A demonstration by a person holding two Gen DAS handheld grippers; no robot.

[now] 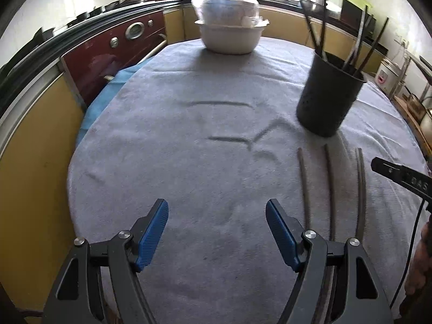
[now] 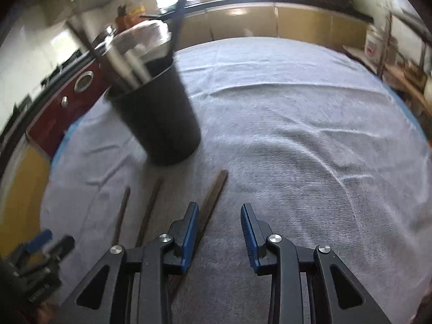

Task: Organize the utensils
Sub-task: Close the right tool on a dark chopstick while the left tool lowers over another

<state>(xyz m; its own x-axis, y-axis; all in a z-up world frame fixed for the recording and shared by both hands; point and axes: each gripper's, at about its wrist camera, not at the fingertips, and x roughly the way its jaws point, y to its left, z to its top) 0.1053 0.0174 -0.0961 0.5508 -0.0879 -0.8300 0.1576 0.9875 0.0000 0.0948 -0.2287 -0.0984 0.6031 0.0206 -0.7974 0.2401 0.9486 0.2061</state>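
My left gripper (image 1: 217,232) hangs over the grey cloth (image 1: 189,162) that covers the table, its blue pads spread wide with only cloth between them. My right gripper (image 2: 220,232) has its jaws partly apart, narrower than the left, and nothing sits between those pads either; the nearest chopstick (image 2: 212,202) lies just to the left of its left finger, passing under the edge of it. No earlier view tells me more than that.

Three chopsticks lie loose on the cloth, roughly side by side and pointing away from me: from the left wrist view they run at (image 1: 303,186), (image 1: 330,189) and (image 1: 360,189), just this side of the black utensil holder (image 1: 328,100). The holder stands upright on the cloth with several dark chopsticks and pale handled utensils (image 1: 356,40) sticking out of its mouth. From the right wrist view the same holder (image 2: 159,116) is blurred, with silvery handles leaning inside.

At the far edge of the table sits a white bowl (image 1: 229,37) with another white container stacked on it. Beyond that is a dark red oven front (image 1: 118,51) with round dials. The only writing I can read is "DAS" in pale letters on the body of my right gripper, seen at the edge of the left view (image 1: 405,178); the rest is cut off
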